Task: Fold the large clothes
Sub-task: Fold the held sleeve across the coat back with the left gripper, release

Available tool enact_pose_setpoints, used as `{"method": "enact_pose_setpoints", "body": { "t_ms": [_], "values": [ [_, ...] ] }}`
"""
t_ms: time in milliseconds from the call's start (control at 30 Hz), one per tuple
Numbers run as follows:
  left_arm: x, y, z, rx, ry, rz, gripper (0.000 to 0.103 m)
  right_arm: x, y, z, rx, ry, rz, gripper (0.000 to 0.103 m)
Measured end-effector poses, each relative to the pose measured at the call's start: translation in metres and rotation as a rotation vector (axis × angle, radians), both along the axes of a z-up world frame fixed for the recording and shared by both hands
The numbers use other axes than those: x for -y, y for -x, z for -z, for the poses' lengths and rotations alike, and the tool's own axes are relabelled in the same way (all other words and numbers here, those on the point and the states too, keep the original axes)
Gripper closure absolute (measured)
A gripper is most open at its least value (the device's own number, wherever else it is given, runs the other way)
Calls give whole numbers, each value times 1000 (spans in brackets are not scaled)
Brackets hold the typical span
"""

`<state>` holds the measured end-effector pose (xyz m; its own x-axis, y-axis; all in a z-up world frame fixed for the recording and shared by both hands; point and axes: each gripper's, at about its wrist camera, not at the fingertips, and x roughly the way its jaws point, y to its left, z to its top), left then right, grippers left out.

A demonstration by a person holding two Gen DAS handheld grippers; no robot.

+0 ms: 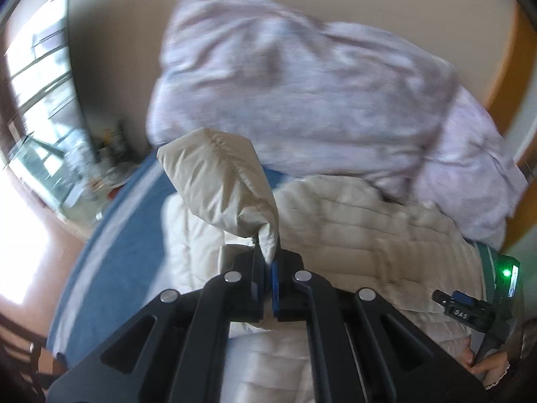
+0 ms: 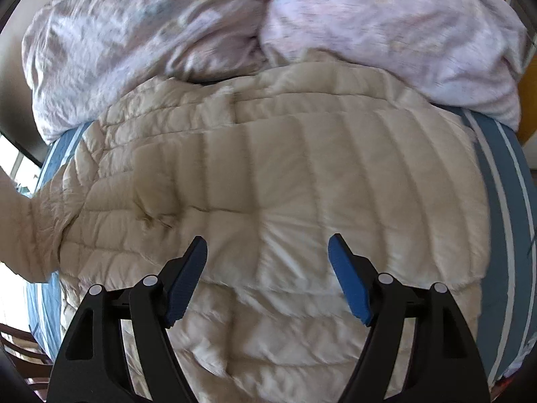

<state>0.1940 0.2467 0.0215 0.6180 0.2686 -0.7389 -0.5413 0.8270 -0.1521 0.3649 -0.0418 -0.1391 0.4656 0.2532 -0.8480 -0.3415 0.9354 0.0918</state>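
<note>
Cream quilted jacket (image 2: pixel 268 181) spread on blue striped bed (image 2: pixel 496 174), pink duvet (image 2: pixel 167 27) at 12 o'clock. Left gripper (image 1: pixel 267 262) clamped on lifted sleeve (image 1: pixel 221 181); right gripper (image 2: pixel 267 247) agape, empty, above jacket. Slick fabric liable to slip out mid-fold.

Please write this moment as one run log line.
left hand-held gripper: shut on jacket sleeve | right hand-held gripper: open above jacket

My left claw (image 1: pixel 268 268) is clamped on a raised sleeve (image 1: pixel 218 184) of the cream quilted jacket (image 1: pixel 369 235). The jacket lies on a blue striped bed (image 1: pixel 117 228). A crumpled pink duvet (image 1: pixel 302 84) sits beyond it. The right claw (image 1: pixel 463 305) shows at near right.
</note>
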Motion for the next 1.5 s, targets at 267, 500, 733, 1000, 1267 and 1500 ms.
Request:
{"method": "enact_pose_setpoints", "body": {
  "t_ms": [267, 500, 733, 1000, 1267, 1500],
  "values": [
    [87, -73, 7, -8, 34, 200, 100, 63, 15, 4, 2, -31, 75, 27],
    [155, -121, 28, -54, 62, 344, 100, 102, 19, 5, 1, -42, 128, 27],
    [188, -148, 53, -112, 104, 398, 99, 123, 17, 11, -14, -41, 168, 27],
    [188, -146, 57, -92, 179, 411, 57, 121, 16, 12, -15, -37, 155, 27],
    [153, -130, 50, -88, 133, 348, 42, 88, 12, 3, 5, -64, 79, 27],
    [122, -112, 64, -140, 90, 276, 42, 42, 7, -15, 37, -118, -16, 56]
  ]
}}
